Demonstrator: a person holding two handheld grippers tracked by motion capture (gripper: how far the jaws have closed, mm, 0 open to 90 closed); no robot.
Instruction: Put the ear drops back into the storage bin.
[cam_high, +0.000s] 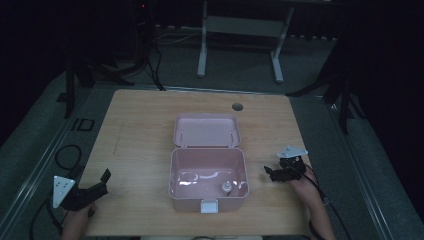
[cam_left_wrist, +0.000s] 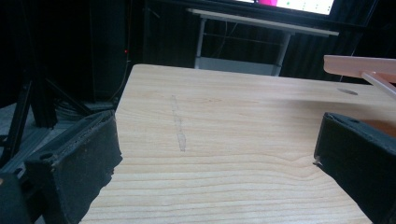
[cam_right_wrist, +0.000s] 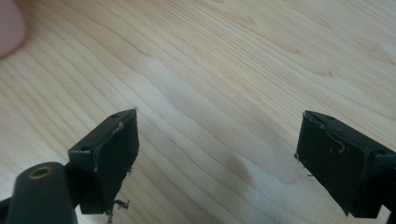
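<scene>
- Pink box (cam_high: 208, 177): lower centre of the high view, on the wooden table (cam_high: 140, 145); lid (cam_high: 206, 131) open and laid back toward the far edge; white latch (cam_high: 209, 206) on the near wall. No legible writing or brand.
- Small round object (cam_high: 226, 187): inside the box, near its right front corner.
- Left gripper (cam_high: 95, 187): lower left, at the table's near edge; jaws spread wide, nothing between them.
- Right gripper (cam_high: 272, 172): right of the box, well apart from it; jaws wide, empty over bare wood.
- Round hole (cam_high: 237, 106): in the table's far edge.
</scene>
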